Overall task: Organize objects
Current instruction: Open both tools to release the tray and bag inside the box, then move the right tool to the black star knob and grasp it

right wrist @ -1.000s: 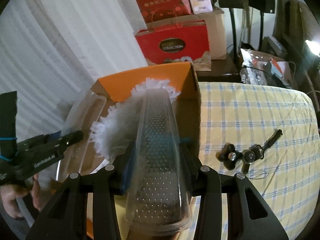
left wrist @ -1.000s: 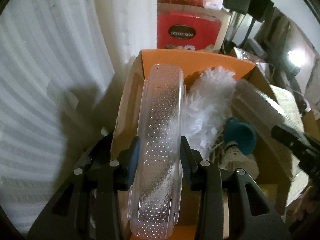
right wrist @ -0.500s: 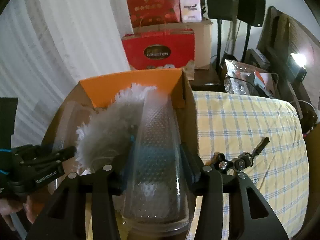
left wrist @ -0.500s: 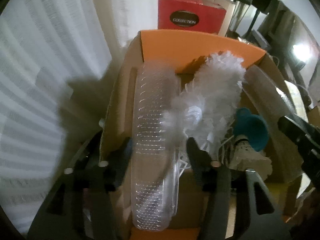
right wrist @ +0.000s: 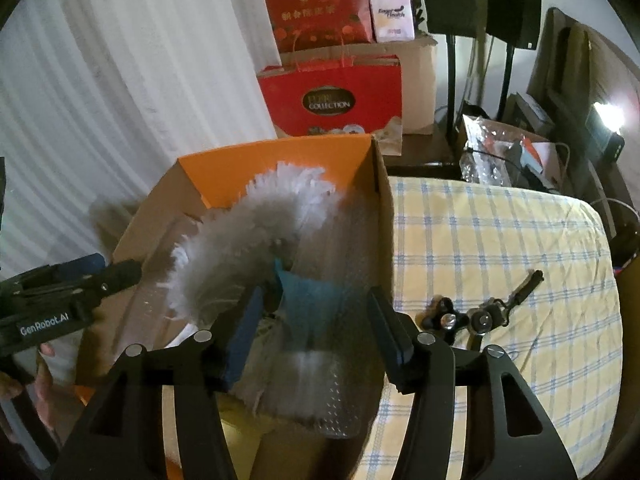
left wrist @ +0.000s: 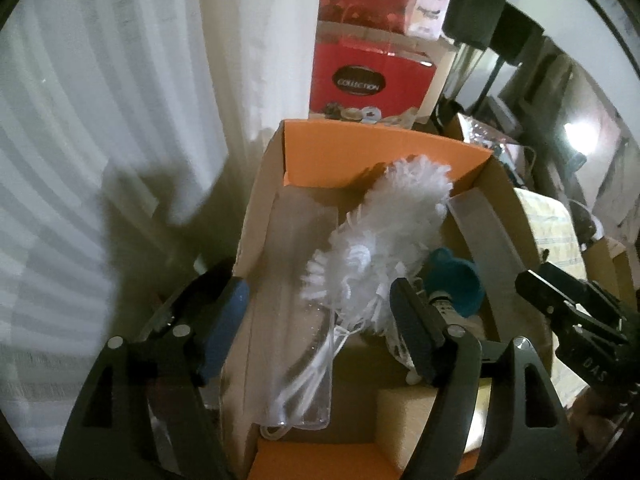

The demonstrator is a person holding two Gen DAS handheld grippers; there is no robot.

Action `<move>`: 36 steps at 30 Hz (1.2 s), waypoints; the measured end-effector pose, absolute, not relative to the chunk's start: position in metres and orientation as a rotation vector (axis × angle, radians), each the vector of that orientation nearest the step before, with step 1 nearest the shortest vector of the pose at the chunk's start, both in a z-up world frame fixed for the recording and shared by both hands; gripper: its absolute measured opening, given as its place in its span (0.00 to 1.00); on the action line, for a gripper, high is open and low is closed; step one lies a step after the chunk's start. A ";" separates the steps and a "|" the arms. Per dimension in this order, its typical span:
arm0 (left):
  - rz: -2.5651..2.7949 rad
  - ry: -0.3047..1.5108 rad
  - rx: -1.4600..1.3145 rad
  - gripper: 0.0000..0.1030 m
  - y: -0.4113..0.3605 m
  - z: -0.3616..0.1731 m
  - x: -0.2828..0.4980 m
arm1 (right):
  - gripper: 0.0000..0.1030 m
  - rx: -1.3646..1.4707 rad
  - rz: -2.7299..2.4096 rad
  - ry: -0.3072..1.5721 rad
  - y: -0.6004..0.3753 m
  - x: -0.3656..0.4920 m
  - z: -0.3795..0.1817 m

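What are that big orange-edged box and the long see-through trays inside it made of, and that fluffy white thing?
The box looks like cardboard: matte brown walls, orange flaps. The tray on its left seems to be thin clear plastic, glossy and embossed with small dots; the tray on its right looks the same. The duster appears to be soft white fibre strips, probably synthetic.

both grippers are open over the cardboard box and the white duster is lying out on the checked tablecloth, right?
Not quite. Both the left gripper and right gripper are open, but the white duster lies inside the cardboard box, not on the checked tablecloth. The right wrist view shows it.
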State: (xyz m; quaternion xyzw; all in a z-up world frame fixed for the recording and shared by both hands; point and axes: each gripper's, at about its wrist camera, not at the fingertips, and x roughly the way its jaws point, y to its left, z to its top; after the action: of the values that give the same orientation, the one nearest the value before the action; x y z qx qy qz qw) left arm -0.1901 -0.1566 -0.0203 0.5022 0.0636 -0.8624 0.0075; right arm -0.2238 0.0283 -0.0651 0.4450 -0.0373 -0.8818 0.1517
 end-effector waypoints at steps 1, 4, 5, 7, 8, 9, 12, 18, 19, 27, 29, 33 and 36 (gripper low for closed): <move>-2.701 0.203 1.570 0.68 -0.156 -0.019 -0.189 | 0.56 1.274 -2.529 -0.113 0.030 -0.222 -0.063; -2.708 0.241 1.559 0.69 -0.160 -0.014 -0.184 | 0.61 1.283 -2.505 -0.092 0.030 -0.220 -0.060; -2.709 0.256 1.555 0.69 -0.160 -0.012 -0.183 | 0.61 1.281 -2.497 -0.089 0.030 -0.218 -0.060; -2.722 0.286 1.561 0.69 -0.159 -0.010 -0.182 | 0.61 1.275 -2.493 -0.098 0.031 -0.215 -0.058; -2.727 0.292 1.568 0.69 -0.158 -0.010 -0.180 | 0.61 1.270 -2.494 -0.106 0.033 -0.214 -0.057; -2.728 0.289 1.574 0.69 -0.155 -0.009 -0.180 | 0.61 1.264 -2.495 -0.115 0.035 -0.213 -0.056; -2.739 0.272 1.581 0.78 -0.146 -0.009 -0.177 | 0.61 1.247 -2.507 -0.122 0.044 -0.208 -0.050; -2.780 0.343 1.582 0.90 -0.129 -0.006 -0.172 | 0.75 1.213 -2.547 -0.148 0.073 -0.196 -0.035; -2.787 0.336 1.584 0.91 -0.124 -0.005 -0.171 | 0.76 1.209 -2.558 -0.151 0.079 -0.195 -0.032; -2.850 0.321 1.598 0.95 -0.088 0.003 -0.167 | 0.78 1.211 -2.627 -0.172 0.126 -0.186 -0.022; -2.863 0.313 1.604 0.96 -0.079 0.005 -0.166 | 0.78 1.216 -2.639 -0.175 0.137 -0.184 -0.022; -2.897 0.313 1.606 1.00 -0.059 0.007 -0.166 | 0.78 1.230 -2.655 -0.177 0.153 -0.182 -0.023; -2.925 0.304 1.620 1.00 -0.042 0.009 -0.167 | 0.78 1.242 -2.660 -0.178 0.164 -0.181 -0.025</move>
State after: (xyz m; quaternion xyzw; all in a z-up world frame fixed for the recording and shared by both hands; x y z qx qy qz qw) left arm -0.1670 -0.0417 0.0088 0.4796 0.0900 -0.8662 -0.1077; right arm -0.1812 0.1642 -0.0254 0.4201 -0.0602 -0.8999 0.1004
